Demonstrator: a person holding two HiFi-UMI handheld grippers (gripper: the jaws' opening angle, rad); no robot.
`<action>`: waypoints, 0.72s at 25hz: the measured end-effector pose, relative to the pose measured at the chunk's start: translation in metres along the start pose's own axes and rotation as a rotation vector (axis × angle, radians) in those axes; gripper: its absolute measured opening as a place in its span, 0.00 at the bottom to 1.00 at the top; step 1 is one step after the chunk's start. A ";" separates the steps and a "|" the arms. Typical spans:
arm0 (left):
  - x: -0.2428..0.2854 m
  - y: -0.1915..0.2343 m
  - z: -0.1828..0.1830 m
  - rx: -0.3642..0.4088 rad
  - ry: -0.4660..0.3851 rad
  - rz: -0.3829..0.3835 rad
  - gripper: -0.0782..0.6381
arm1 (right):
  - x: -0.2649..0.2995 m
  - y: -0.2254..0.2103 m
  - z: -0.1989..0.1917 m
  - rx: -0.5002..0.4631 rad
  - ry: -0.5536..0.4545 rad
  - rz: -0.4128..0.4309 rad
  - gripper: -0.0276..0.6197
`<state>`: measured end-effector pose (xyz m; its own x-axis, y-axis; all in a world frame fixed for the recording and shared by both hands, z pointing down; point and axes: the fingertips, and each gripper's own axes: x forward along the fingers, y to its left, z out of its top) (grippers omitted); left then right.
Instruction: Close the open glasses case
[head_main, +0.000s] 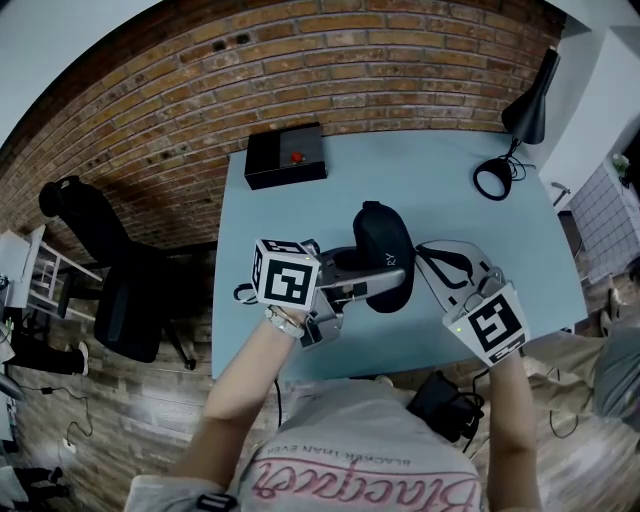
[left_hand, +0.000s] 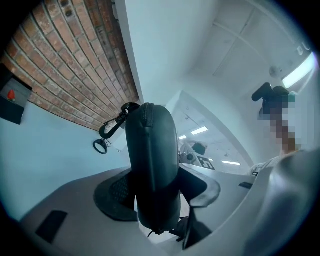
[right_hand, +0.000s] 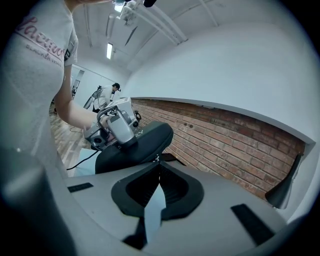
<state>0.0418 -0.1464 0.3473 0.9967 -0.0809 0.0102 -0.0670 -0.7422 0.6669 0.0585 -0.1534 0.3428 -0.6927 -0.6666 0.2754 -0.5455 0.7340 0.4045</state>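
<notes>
Glasses case (head_main: 383, 240) sits clamped in the left gripper (left_hand: 159, 195) — right gripper (right_hand: 159, 165) pinched closed, just beside it.

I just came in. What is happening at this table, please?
A person holds tongs in each hand over a light blue table. The left tongs clamp a black glasses case from both sides. The right tongs are shut, with their tips at the case's edge, next to what looks like a small zip pull. It is not clear whether they pinch it. The two halves of the case seem to be folded together already.
</notes>
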 end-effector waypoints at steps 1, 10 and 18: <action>0.000 -0.001 -0.003 0.010 0.021 -0.001 0.46 | 0.000 0.000 0.000 -0.002 -0.001 0.001 0.07; 0.003 0.000 -0.037 0.094 0.222 0.018 0.46 | 0.001 -0.001 -0.001 -0.005 0.008 0.011 0.07; 0.001 0.010 -0.054 0.198 0.386 0.068 0.46 | 0.003 -0.001 -0.006 -0.085 0.057 0.025 0.07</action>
<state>0.0443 -0.1174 0.3941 0.9315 0.0932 0.3516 -0.1028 -0.8598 0.5001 0.0594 -0.1570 0.3483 -0.6763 -0.6563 0.3345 -0.4850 0.7385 0.4683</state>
